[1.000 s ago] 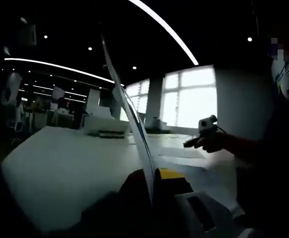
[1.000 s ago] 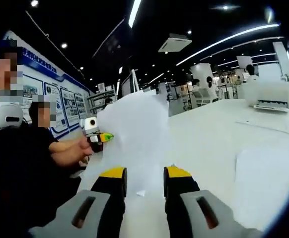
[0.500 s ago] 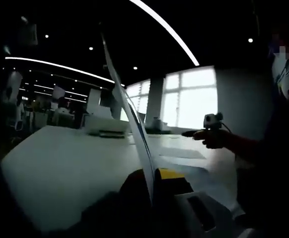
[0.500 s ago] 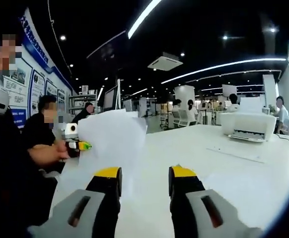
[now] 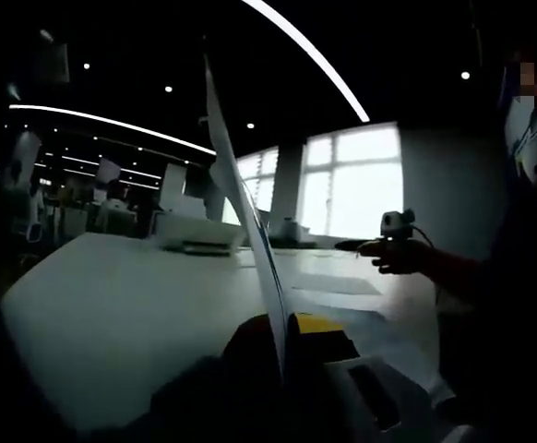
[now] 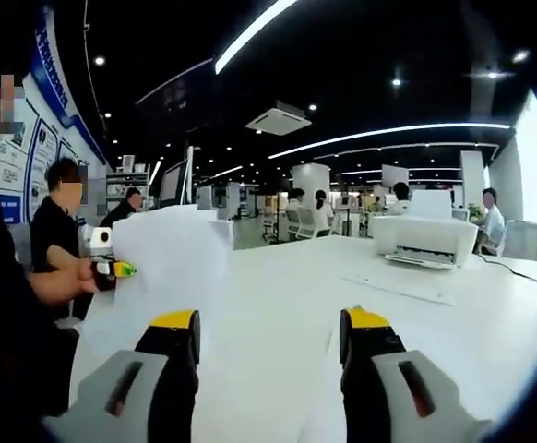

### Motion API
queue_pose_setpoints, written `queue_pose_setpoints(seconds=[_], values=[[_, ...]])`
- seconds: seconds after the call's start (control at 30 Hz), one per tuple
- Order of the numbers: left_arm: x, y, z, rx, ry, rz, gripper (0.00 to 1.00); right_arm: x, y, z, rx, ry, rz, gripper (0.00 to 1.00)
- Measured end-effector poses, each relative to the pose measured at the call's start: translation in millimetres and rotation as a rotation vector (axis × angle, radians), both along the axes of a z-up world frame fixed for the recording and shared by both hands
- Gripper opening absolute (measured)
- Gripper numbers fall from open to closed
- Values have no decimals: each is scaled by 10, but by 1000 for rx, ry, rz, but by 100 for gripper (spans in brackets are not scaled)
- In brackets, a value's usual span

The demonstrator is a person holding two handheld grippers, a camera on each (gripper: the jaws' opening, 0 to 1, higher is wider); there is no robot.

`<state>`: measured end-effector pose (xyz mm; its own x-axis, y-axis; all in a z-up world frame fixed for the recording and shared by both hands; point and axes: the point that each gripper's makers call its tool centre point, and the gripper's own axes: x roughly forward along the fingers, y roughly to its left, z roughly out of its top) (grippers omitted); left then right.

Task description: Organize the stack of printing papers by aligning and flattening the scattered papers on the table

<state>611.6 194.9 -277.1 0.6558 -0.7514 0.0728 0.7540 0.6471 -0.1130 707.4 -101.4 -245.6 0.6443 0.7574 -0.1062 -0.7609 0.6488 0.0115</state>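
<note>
The left gripper (image 5: 282, 328) is clamped on a sheet of paper (image 5: 241, 203), held upright on edge above the white table (image 5: 112, 286). The right gripper (image 6: 268, 341) stands wide apart — nothing between its jaws — near more papers (image 6: 407, 286) lying flat by a printer (image 6: 425, 240).

Two grippers: left gripper (image 5: 282, 323), right gripper (image 6: 270, 334). One white table (image 6: 287, 286). One sheet of paper (image 6: 172, 254) held upright; at least two more flat sheets (image 5: 338, 284) on the table top, plus one flat sheet (image 6: 398, 286) in front of the printer, exact paper count unclear. One white printer (image 6: 425, 242). One ceiling air-con unit (image 6: 280, 119). Roughly five people in the background (image 6: 322, 210), too small to count surely. One bright window wall (image 5: 352, 180).
</note>
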Motion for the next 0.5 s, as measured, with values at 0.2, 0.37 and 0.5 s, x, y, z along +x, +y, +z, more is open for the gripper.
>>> queue_pose_setpoints(seconds=[0.2,0.37,0.5], values=[[-3,-1,2,0,-2,-2,6,95,-211,-70,-23,24,-69,67],[-6,-7,3,3,-4,0,6,111,-328,-88,-23,33,-100,70],[-3,-7,1,3,-3,1,6,110,-404,-106,-26,48,-122,71]])
